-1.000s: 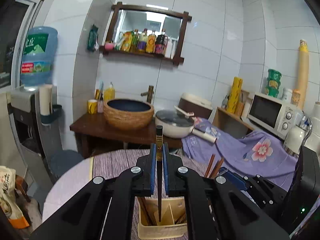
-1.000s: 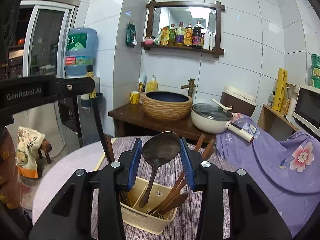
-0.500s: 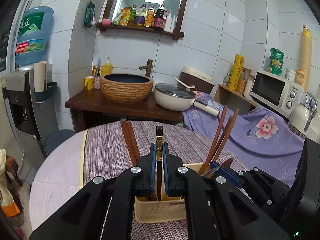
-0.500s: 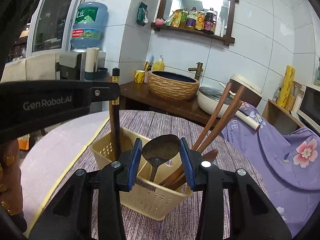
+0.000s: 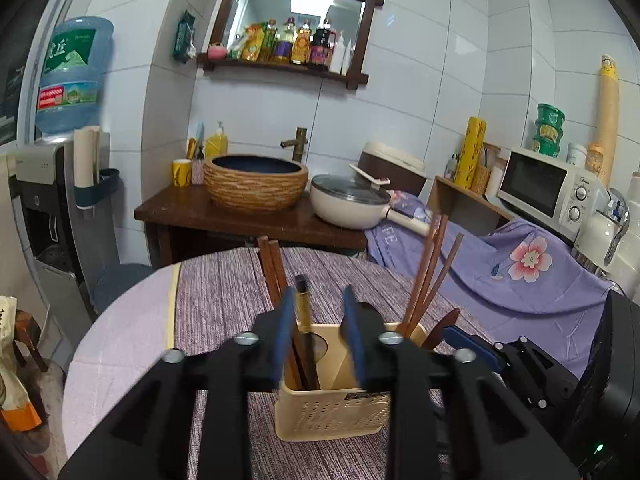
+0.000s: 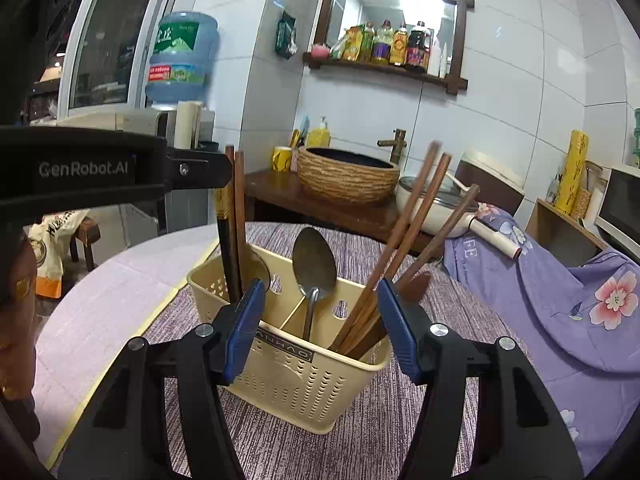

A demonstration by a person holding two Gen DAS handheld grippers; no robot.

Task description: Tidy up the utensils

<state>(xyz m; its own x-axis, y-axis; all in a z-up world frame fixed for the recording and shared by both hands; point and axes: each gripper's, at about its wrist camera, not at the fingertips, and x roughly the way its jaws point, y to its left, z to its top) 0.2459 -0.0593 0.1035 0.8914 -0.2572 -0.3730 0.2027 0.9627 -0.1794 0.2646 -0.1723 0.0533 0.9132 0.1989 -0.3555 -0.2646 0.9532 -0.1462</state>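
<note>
**Utensils standing in the caddy, both hand-held grippers released**

Utensils are sorted upright into a cream plastic caddy that sits on the striped purple cloth of the round desk, directly ahead of both hand-held grippers.

Furthest left, the left hand-held gripper hangs over the caddy's left compartment with its blue pads spread apart and nothing clamped. A dark chopstick with a gold band stands between the pads, closer to the left one, its lower end down in the compartment beside other reddish-brown chopsticks. Contact with the left pad cannot be ruled out. Judging by that, the compartment walls are what keep the stick upright.

Right of it, the right hand-held gripper is also open and empty, its pads straddling the caddy's near wall. A metal spoon stands bowl-up in the middle section just beyond the fingertips, propped by the divider. To the right, a bundle of brown chopsticks leans outward in the right section with a wooden spoon tucked beside it.

Both tools point forward and slightly downward at the caddy, held level and side by side; the left one's black body crosses the right camera's left edge.
</note>
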